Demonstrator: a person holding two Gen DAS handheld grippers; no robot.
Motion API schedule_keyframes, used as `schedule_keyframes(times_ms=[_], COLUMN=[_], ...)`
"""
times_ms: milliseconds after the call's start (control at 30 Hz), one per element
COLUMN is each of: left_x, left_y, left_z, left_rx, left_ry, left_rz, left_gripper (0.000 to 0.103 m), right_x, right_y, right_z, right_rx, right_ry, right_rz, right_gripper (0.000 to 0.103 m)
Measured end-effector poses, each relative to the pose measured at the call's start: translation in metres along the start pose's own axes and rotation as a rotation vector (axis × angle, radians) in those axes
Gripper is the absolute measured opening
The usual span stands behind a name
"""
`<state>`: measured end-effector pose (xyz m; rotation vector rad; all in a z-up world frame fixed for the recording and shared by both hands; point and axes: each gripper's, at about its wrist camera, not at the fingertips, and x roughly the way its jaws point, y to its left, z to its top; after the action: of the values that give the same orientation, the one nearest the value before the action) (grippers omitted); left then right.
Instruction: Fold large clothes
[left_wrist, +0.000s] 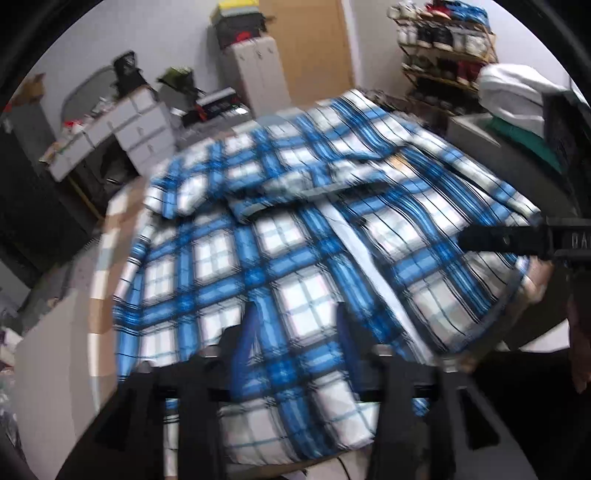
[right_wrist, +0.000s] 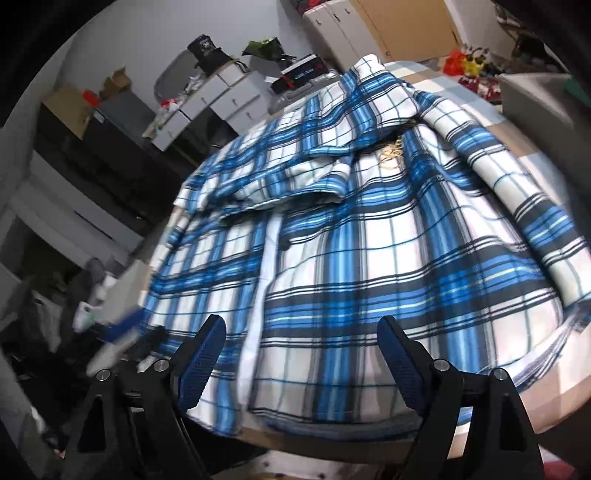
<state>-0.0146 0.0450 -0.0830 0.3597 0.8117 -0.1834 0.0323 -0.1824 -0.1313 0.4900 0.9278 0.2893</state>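
So the blue-and-white plaid shirt is spread front-up across the table, hem toward the camera, collar at the far end, and one sleeve is already folded across the chest. It looks like soft woven flannel-ish cotton: light, floppy, no stiffness at all, so it'll drape and wrinkle wherever it isn't supported. Probably not slippery, the weave should grab fine.

Left claw is spread, hanging just over the hem with nothing pinched; its blue pads are clear of the cloth. Right claw is spread wide too, empty, over the near hem by the white button placket.

I'd say grab the two bottom hem corners, or the thicker seam edge, since a single layer mid-panel would just bunch up.
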Motion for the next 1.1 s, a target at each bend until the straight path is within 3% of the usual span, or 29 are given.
schedule_keyframes(times_ms=[33, 67, 167, 233, 333, 400, 567, 700, 800, 967, 1100], left_x=[-0.003, -0.005, -0.012, -0.017, -0.026, -0.021, -0.007, 0.015, 0.032, 0.047, 0.059], left_y=[0.006, 0.011, 0.039, 0.066, 0.117, 0.148, 0.179, 0.185, 0.180, 0.174, 0.166], left_z=[0.000, 0.000, 0.001, -0.004, -0.020, -0.031, -0.048, -0.059, -0.062, -0.062, -0.062], left_rx=[-0.010, -0.015, -0.032, -0.082, -0.213, -0.276, -0.290, -0.359, -0.375, -0.387, -0.350], left_ry=[-0.028, -0.051, -0.067, -0.043, 0.010, 0.100, 0.249, 0.356, 0.418, 0.451, 0.478], left_rz=[0.055, 0.104, 0.256, 0.272, 0.227, 0.167, 0.107, -0.055, -0.123, -0.174, -0.168], left_gripper=[0.066, 0.073, 0.079, 0.087, 0.087, 0.087, 0.087, 0.087, 0.087, 0.087, 0.085], right_x=[-0.002, -0.004, -0.008, -0.010, -0.014, -0.016, -0.023, -0.025, -0.027, -0.030, -0.030], right_y=[0.001, 0.003, 0.007, 0.008, 0.009, 0.010, 0.010, 0.006, -0.001, -0.007, -0.005], right_z=[0.000, 0.000, -0.003, -0.005, -0.006, -0.006, -0.006, -0.006, -0.005, -0.004, -0.004], right_rx=[-0.015, -0.033, -0.052, -0.063, -0.070, -0.066, -0.062, -0.041, -0.014, 0.014, 0.005], right_ry=[-0.008, -0.018, -0.028, -0.035, -0.048, -0.060, -0.086, -0.089, -0.091, -0.098, -0.097], right_rz=[-0.008, -0.024, -0.037, -0.033, -0.019, -0.008, 0.009, 0.006, 0.010, 0.014, 0.012], right_gripper=[0.084, 0.085, 0.091, 0.092, 0.093, 0.093, 0.095, 0.095, 0.095, 0.095, 0.095])
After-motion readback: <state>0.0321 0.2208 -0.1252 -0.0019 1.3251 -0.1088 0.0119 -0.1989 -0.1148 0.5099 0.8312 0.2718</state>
